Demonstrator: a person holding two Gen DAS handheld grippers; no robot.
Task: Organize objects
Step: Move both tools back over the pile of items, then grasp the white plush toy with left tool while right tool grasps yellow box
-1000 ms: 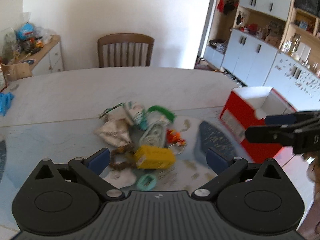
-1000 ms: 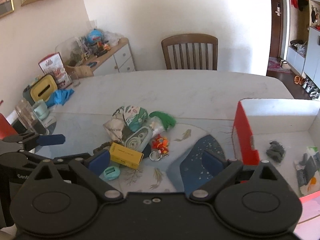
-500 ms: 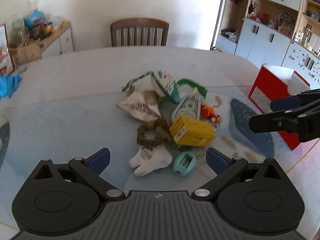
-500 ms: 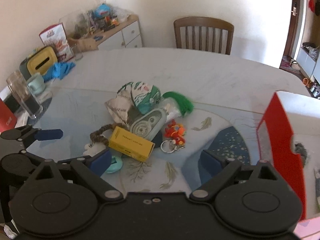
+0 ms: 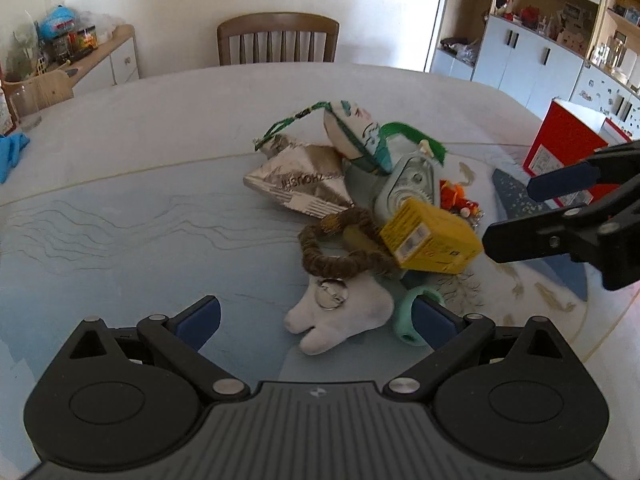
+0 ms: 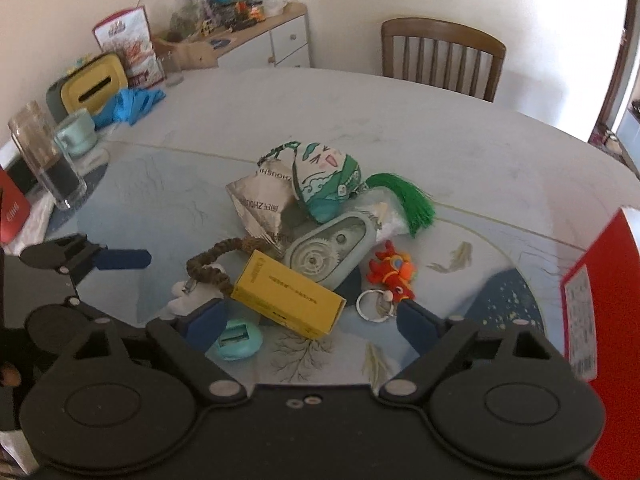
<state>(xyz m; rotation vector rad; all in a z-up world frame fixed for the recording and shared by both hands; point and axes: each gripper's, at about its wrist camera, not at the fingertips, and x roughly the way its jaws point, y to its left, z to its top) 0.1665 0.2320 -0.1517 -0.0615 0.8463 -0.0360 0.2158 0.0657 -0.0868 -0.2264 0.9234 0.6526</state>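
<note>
Both claws hang released and empty over the pile mid-table, likely choosing a pick. Right gripper (image 6: pixel 308 318), jaws just narrowing with nothing between, faces the yellow box (image 6: pixel 289 294); left gripper (image 5: pixel 316 316) faces the white sock (image 5: pixel 340 320). Red bin (image 5: pixel 568 152) waits right.

Glossy yellow cardboard box (image 6: pixel 289 294); matt white cloth sock (image 5: pixel 340 320); crinkled foil packet (image 5: pixel 298 184)

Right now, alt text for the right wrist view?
The open right gripper hangs over a pile of small items on a table, its jaws having just been closing with nothing gripped. Nearest its fingers lie a yellow box, a teal sharpener and an orange keychain toy. The left gripper shows at left, a red box at right.
</note>
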